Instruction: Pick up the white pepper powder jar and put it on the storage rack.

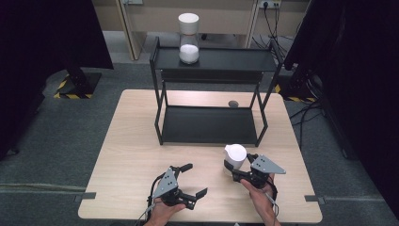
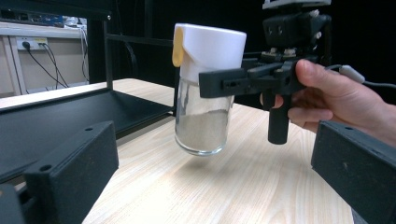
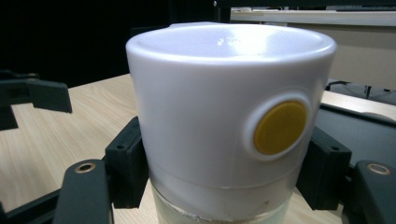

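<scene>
Now, right tongs [image 1: 235, 170] are clamping the white-lidded jar [image 2: 205, 88], lifting it clear of the tabletop [image 2: 243, 186] | left tongs [image 1: 193, 180] are hanging apart, holding nothing, nearby | black rack [image 1: 209, 125] is standing just beyond both.
</scene>
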